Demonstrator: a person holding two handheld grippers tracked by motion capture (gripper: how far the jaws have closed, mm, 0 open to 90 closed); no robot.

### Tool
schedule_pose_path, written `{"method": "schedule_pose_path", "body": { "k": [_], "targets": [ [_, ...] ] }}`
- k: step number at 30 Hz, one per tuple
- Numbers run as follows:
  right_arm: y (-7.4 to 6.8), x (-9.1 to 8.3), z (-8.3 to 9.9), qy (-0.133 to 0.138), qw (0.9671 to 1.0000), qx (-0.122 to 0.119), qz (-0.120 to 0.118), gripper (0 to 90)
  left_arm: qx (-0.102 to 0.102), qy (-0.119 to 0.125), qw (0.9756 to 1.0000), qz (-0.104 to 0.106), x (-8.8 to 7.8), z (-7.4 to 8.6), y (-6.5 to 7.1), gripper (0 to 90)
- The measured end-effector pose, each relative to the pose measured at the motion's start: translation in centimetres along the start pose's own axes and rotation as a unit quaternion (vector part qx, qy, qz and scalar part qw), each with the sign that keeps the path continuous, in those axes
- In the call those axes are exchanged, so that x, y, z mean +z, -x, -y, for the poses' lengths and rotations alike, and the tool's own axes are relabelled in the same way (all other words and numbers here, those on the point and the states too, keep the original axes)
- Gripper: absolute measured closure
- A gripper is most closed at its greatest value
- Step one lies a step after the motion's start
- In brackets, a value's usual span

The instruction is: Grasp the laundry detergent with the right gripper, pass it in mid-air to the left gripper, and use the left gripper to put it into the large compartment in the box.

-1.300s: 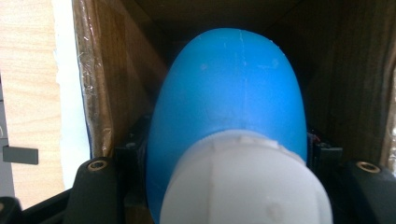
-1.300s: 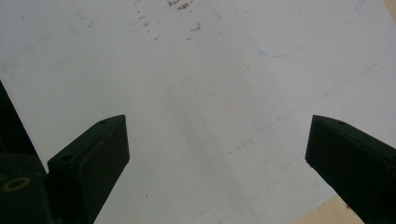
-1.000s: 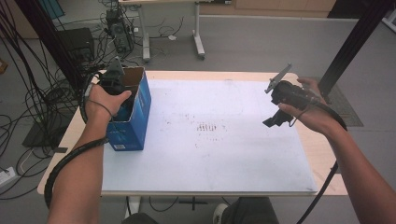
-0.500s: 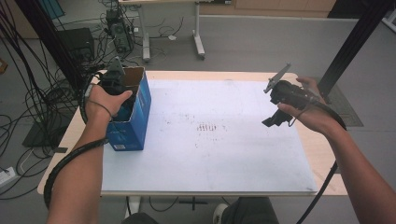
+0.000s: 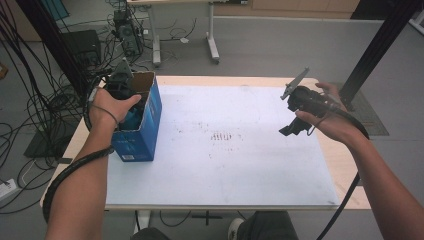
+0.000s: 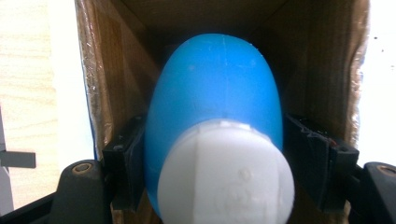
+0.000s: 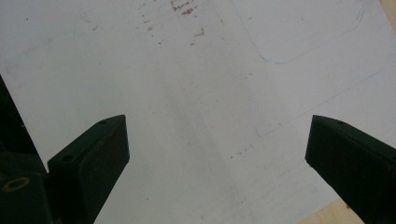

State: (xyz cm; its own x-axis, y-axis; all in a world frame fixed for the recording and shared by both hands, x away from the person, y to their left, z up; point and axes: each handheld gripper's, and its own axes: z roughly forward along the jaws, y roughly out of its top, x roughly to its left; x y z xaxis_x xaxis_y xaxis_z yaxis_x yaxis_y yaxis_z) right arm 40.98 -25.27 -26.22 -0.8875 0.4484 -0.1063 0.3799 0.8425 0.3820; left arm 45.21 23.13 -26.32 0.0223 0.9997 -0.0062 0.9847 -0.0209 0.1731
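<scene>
The left hand-held gripper (image 6: pixel 212 163) is reaching down into the open blue box (image 5: pixel 142 125) at the left edge of the counter (image 5: pixel 260 80), and its jaws have just been opening around the blue bottle (image 6: pixel 215 93) with the white cap, which is standing between them inside the box; the pads look barely off it, so the bottle is likely being released there. The right hand-held gripper (image 7: pixel 215 154) is hanging wide open over the white sheet (image 7: pixel 196 93)

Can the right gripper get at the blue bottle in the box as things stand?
Probably not: the blue bottle sits deep in the box with the left gripper straddling it in the opening; the right gripper hangs open across the table.
</scene>
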Motion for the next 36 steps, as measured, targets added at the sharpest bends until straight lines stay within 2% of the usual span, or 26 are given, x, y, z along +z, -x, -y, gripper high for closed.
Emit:
{"method": "schedule_pose_path", "body": {
  "k": [7, 20, 30, 36],
  "targets": [
    [-0.1, 0.2, -0.3, 0.002, 1.0, -0.004, -0.002, 6.1, 0.007, 0.005, 0.9999, -0.011, -0.8, 0.0, 0.1, 24.7],
    [-0.2, 0.5, -0.8, 0.004, 1.0, -0.006, -0.004, 6.1, 0.019, 0.009, 0.999, -0.038, -2.6, 0.3, 0.1, 24.5],
    [-0.2, 0.4, -1.3, 0.003, 1.0, -0.002, -0.004, 6.1, 0.028, 0.016, 0.999, -0.031, -4.6, 1.0, 0.5, 21.8],
    [0.1, 0.1, -1.6, 0.005, 1.0, 0.006, -0.002, 6.1, 0.041, 0.035, 0.9984, -0.018, -6.5, 0.9, 1.5, 18.9]
  ]
}}
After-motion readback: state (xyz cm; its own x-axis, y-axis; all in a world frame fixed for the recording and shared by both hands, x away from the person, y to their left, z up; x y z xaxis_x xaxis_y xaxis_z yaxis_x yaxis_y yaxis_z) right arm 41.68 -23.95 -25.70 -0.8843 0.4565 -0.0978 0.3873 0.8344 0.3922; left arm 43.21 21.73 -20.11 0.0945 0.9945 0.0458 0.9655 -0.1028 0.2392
